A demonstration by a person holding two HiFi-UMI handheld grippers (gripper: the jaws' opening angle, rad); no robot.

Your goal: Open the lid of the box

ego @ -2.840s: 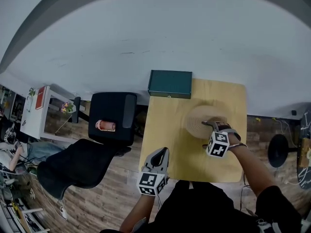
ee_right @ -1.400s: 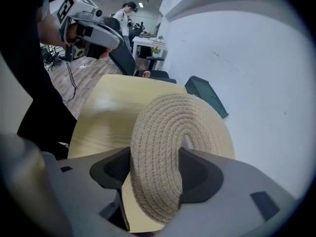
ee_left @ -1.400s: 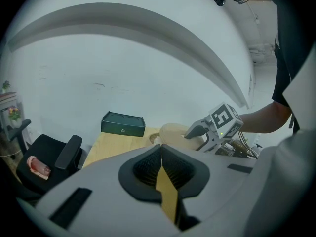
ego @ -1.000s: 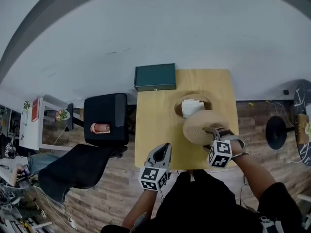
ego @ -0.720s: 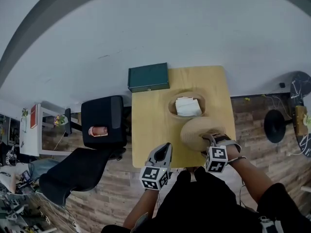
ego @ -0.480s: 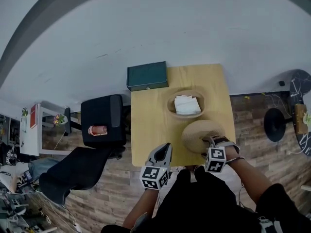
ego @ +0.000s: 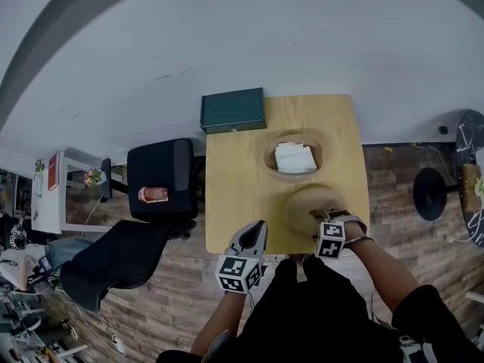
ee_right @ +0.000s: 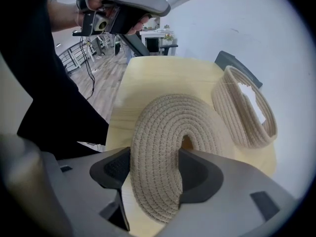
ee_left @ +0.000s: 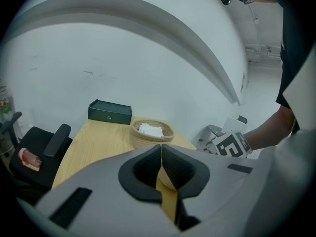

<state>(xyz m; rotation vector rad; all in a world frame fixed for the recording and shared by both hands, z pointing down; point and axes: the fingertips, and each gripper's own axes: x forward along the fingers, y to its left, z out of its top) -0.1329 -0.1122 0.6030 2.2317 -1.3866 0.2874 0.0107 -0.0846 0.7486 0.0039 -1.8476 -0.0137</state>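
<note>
The box is a round woven rope basket (ego: 269, 159) (ee_right: 242, 120) standing uncovered at the table's back right, with a white folded cloth (ego: 295, 157) inside. Its woven lid (ego: 306, 205) (ee_right: 168, 127) lies near the table's front right, tilted. My right gripper (ego: 322, 218) (ee_right: 155, 163) is shut on the lid's near rim, which bends between the pads. Off the table's front edge, left of the lid, my left gripper (ego: 255, 235) (ee_left: 161, 148) hangs shut with nothing in it. The basket (ee_left: 148, 138) also shows in the left gripper view.
The wooden table (ego: 234, 187) carries a dark green case (ego: 233, 110) (ee_left: 109, 112) at its back left corner. A black office chair (ego: 162, 180) stands just left of the table. A round black base (ego: 431, 193) sits on the floor to the right.
The right gripper has carried the lid off the basket toward the table's front edge and lowered it. The basket's white contents now show fully. The left gripper has stayed put.
</note>
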